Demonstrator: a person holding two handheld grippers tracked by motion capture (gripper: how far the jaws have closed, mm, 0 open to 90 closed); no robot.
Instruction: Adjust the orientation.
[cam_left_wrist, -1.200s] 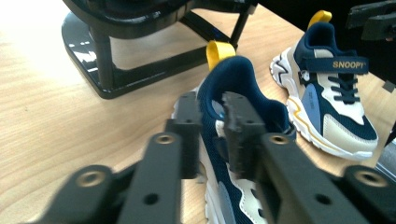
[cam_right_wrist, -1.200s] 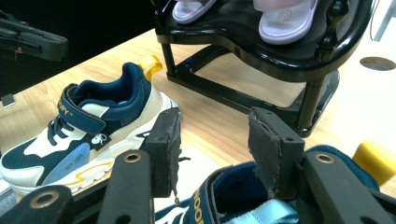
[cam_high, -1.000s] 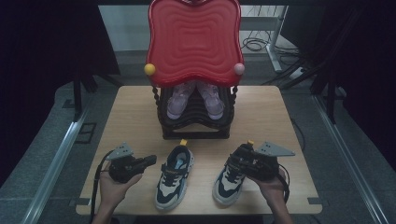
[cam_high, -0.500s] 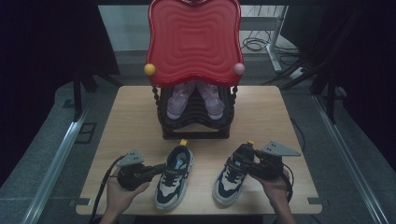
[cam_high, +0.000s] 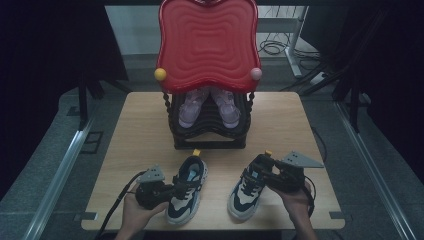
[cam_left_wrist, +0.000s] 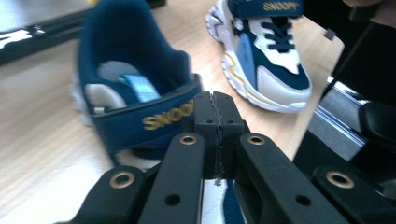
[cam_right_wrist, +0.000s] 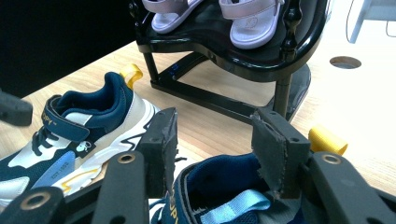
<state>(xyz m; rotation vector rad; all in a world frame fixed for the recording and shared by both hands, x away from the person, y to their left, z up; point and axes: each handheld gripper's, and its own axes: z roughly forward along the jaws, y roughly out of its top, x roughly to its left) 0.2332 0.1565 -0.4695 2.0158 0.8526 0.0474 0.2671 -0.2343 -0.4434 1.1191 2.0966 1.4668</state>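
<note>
Both hands come in low from the near edge, each holding a gripper. Left gripper: jaws pressed tight together. Right gripper: jaws spread wide apart.

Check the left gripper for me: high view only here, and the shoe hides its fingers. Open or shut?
Observer: Shut. The left gripper has its fingers pressed together, just in front of the left shoe strap.
Operator: Right one?
Observer: Open. The right gripper has its fingers either side of the right shoe collar.
Operator: Any strap text?
Observer: SNOOPY, in yellow letters.
</note>
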